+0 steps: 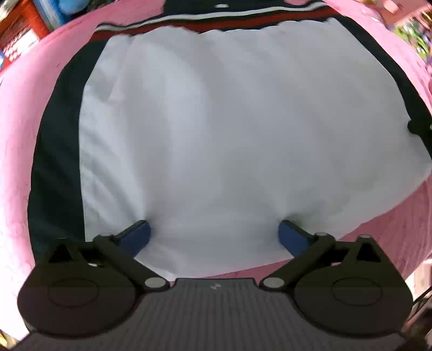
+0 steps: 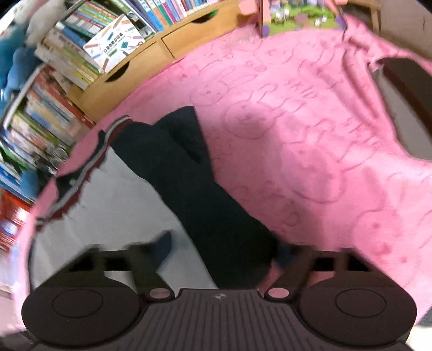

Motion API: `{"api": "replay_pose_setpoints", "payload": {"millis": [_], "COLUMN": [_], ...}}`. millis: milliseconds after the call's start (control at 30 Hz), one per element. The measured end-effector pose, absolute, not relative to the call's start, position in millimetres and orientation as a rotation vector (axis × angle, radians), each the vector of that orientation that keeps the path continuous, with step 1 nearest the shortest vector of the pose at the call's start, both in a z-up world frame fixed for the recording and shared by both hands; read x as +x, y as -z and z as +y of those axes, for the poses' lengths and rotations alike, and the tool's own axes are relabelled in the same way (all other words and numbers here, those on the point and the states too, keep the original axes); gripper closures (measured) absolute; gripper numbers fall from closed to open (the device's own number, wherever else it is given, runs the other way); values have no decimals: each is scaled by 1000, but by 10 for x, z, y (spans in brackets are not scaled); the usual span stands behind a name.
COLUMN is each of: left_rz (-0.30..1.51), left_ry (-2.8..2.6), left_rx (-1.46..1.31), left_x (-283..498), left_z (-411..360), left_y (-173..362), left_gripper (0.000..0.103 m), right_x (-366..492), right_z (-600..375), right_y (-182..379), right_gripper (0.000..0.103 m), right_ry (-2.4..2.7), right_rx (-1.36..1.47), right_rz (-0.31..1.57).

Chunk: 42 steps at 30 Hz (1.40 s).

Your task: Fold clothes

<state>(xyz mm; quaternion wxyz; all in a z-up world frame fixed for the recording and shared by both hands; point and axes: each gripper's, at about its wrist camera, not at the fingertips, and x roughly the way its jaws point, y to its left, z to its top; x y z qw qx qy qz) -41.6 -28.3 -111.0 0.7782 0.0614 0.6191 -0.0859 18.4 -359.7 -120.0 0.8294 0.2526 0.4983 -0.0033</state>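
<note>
A garment with a white body [image 1: 229,135], navy side panels [image 1: 56,162] and a red-and-white striped edge [image 1: 216,24] lies flat on a pink blanket [image 1: 19,135]. My left gripper [image 1: 214,236] is open wide, and both blue pads [image 1: 135,237] rest on the white fabric near its near edge. In the right wrist view, the same garment shows a white panel [image 2: 116,205] and a long navy sleeve [image 2: 189,175] running diagonally. My right gripper [image 2: 221,251] is open, low over the cloth, with the end of the navy sleeve between its fingers.
The pink blanket [image 2: 310,135] stretches wide to the right of the garment. Beyond its far edge stand wooden drawers [image 2: 162,51], shelves of books [image 2: 67,67] and a blue plush toy [image 2: 19,62]. A dark opening [image 2: 405,108] shows at the blanket's right side.
</note>
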Motion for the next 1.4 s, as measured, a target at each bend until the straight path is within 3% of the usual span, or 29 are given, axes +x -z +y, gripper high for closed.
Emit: {"api": "replay_pose_setpoints", "payload": {"millis": [100,233,333,400,433,500,533,600,800,900,967,1000,1067,1100,1133,1300,1400], "left_rz": [1325,1316,1307,1299,1295,1285,1281,1273,1227,1210,1207,1208,1220,1228,1237,1298,1236], "left_ry": [186,190,194,202,206,215,218,218,227,250,270,281,302,314,325,334,327], "left_rx": [133,136,136,137,139,144,146,146,140,129,100,75,-3,-46,-94,-496,-776], "left_x": [-431,-439,-446,-456,-461,-475,-479,-482,-536,-557,-560,-560,-566,-580,-597,-745,-818], "left_z": [-280,-276,-270,-261,-257,-250,-249,-245,-211,-162,-97,-50,84,162,248,921,1291], "left_y": [1099,1084,1073,1065,1061,1053,1051,1044,1025,1006,982,967,931,913,896,854,802], "left_gripper": [0,0,0,0,0,0,0,0,0,0,0,0,0,0,0,0,1], "right_x": [261,400,503,572,607,676,714,770,714,563,455,416,376,394,412,378,145], "right_z": [-3563,-3503,-3457,-3426,-3411,-3381,-3373,-3328,-2427,-1589,-1215,-1108,-1002,-1027,-1086,-1465,-1490], "right_y": [1128,1114,1103,1096,1092,1085,1132,1094,242,-51,-82,-63,-12,4,17,38,179], "right_gripper": [68,78,79,71,56,39,47,92,93,91,88,81,62,47,40,26,26], "right_ry": [-56,-43,-33,-26,-23,-16,-39,-57,-416,-769,-905,-929,-934,-913,-881,-687,-594], "right_rx": [609,545,497,464,448,416,431,478,432,235,116,88,78,100,132,140,-39], "right_rz": [1068,1109,1139,1159,1169,1188,1211,1231,1085,1078,1097,1114,1148,1159,1165,1146,1121]}}
